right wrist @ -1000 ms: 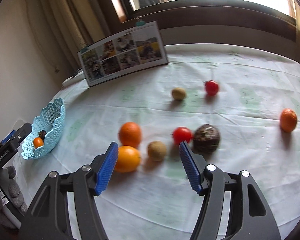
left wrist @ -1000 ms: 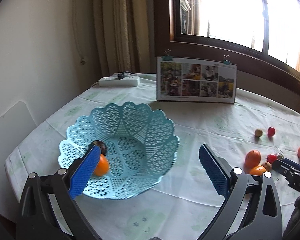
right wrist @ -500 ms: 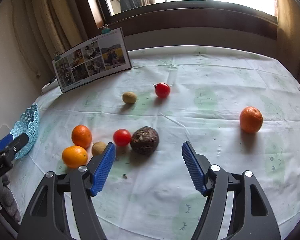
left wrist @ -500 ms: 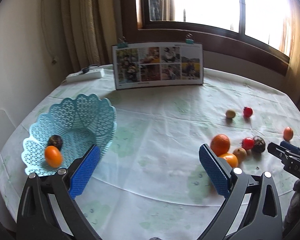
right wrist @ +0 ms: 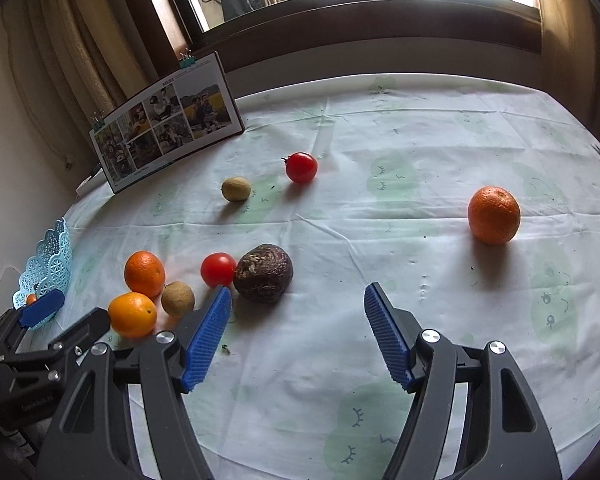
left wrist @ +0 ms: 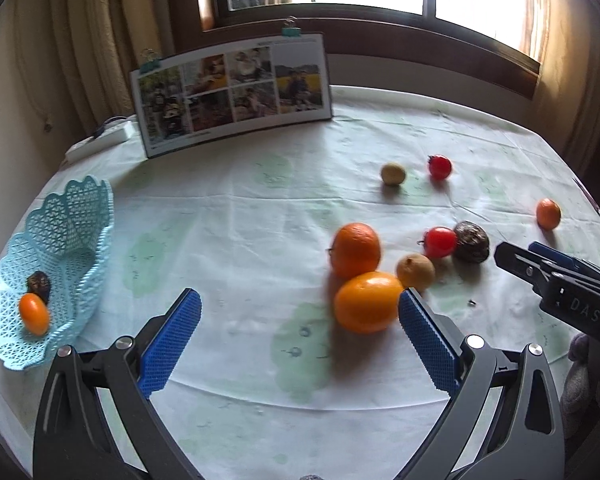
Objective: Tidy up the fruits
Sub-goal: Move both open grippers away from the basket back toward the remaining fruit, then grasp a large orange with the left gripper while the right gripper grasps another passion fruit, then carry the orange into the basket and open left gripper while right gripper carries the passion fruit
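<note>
Judging by what's in the blue lattice basket (left wrist: 66, 240) at the table's left edge, this is only just getting going: it holds a small orange fruit (left wrist: 34, 314) and a dark wrinkly one (left wrist: 39, 283), and everything else is out on the tablecloth (left wrist: 240, 220). Left to move, I count eight: the big oval orange (left wrist: 367, 302), a rounder orange (left wrist: 356, 250) touching it from behind, a brown kiwi-looking fruit (left wrist: 415, 271), a tomato (left wrist: 440, 242), a dark passion fruit (left wrist: 471, 241), then a second brown one (left wrist: 393, 173) and a second tomato (left wrist: 439, 167) further back, plus a lone orange (right wrist: 493, 215) well off to the right. The left gripper (left wrist: 300, 338) is spread wide and empty, with the oval orange just inside its right finger, so I'd guess that's the next pick. That orange lies with its long axis roughly left-right across the left wrist view, tilted up a bit at the right; which end is the stem end I can't tell. The right gripper (right wrist: 298, 336) is also spread wide and empty, hovering over bare cloth just right of the passion fruit.
</note>
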The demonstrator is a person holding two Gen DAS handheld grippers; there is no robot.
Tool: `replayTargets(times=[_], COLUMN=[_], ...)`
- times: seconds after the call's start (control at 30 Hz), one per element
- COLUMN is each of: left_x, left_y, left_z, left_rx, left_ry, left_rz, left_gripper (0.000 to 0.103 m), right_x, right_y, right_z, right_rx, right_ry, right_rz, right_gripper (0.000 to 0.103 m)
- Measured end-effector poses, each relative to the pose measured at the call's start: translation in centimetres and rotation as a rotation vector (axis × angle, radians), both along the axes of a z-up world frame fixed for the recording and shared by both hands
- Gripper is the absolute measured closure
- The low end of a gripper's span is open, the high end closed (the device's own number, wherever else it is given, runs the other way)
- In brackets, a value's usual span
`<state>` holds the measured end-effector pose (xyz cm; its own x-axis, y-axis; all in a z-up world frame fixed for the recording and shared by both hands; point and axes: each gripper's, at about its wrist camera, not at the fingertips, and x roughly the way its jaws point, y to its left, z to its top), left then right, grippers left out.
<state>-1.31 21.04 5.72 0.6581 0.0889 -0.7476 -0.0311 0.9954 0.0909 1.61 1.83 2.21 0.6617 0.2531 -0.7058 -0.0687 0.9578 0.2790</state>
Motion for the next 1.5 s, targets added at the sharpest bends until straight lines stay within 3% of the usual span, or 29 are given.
replayTargets(times=[0.13, 0.2, 0.5, 0.6, 0.87, 1.03, 1.37, 1.5], left_x=[0.7, 1.1, 1.8, 1.4, -0.3, -0.6, -0.6, -0.6], left_y=[-1.1, -1.3, -1.2, -0.9, -0.4, 0.5, 1.3, 1.4], left_z=[-1.0, -1.6, -2.7, -2.5, -1.6, -1.4, -1.5, -1.5], left_rx=[-0.024, -0.044, -0.177, -0.208, -0.142, -0.156, -0.173, -0.173], left_ry=[0.03, 0.05, 0.074, 0.057, -0.033, -0.052, -0.055, -0.052], left_rz=[-0.049, -0.06, -0.11, -0.117, -0.096, -0.064, -0.033, -0.025], left_gripper=[0.003, 0.008, 0.058, 0.058, 0.058, 0.058, 0.058, 0.058], right_x=[0.1, 0.1, 0.1, 0.2, 0.8, 1.9, 3.6, 3.3], right_y=[-0.3, -0.3, -0.2, 0.1, 1.7, 2.7, 4.4, 4.2], right_z=[-0.1, -0.2, -0.5, -0.6, -0.7, -0.9, -1.2, -1.2], right_rx=[0.011, 0.011, 0.006, -0.006, -0.07, -0.129, -0.179, -0.166], right_ry=[0.004, 0.004, 0.01, 0.014, 0.027, 0.033, 0.034, 0.031], right_rz=[-0.011, -0.01, -0.006, -0.001, 0.043, 0.064, 0.135, 0.137], right_gripper=[0.034, 0.034, 0.034, 0.034, 0.034, 0.035, 0.06, 0.062])
